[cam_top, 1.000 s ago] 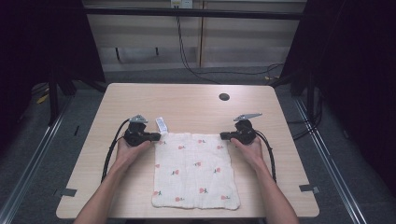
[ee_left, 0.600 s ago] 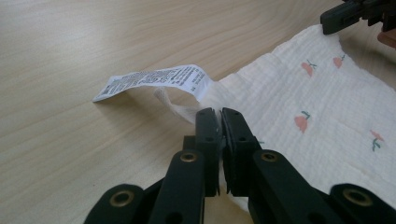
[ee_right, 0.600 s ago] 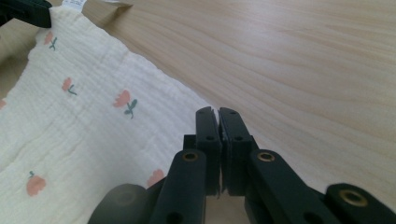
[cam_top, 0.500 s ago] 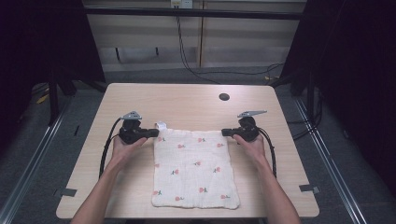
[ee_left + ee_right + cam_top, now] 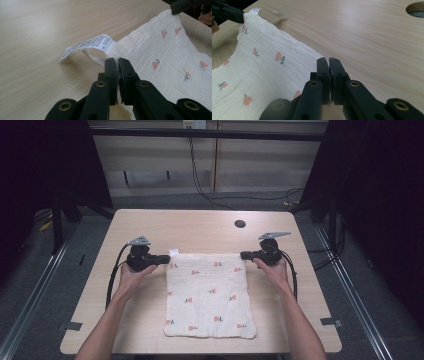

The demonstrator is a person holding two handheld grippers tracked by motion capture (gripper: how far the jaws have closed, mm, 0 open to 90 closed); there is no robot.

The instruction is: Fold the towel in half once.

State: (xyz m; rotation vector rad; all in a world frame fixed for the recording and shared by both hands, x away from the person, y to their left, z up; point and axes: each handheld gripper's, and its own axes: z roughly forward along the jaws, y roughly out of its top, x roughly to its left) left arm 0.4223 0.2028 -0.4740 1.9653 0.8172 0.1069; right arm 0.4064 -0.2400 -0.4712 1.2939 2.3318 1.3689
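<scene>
A cream cloth (image 5: 207,295) printed with small red flowers lies spread on the wooden table (image 5: 200,227). My left gripper (image 5: 165,259) is shut on the cloth's far left corner, beside a white care label (image 5: 173,252). The right gripper (image 5: 243,255) is shut on the far right corner. In the left gripper view my jaws (image 5: 117,61) pinch the cloth (image 5: 160,57) just below the label (image 5: 87,46), and the far edge is lifted slightly. In the right gripper view the right gripper (image 5: 328,61) clamps the cloth's (image 5: 259,65) corner, with the other gripper (image 5: 227,12) at the top left.
A round cable hole (image 5: 240,223) sits in the table behind the right gripper. Black cables trail from both grippers along the forearms. Bare table lies beyond the cloth's far edge and on either side. Dark floor and rails surround the table.
Both grippers have drawn apart and slightly farther back, pulling the cloth's far edge taut and straight. The left gripper moved left, the right gripper moved right.
</scene>
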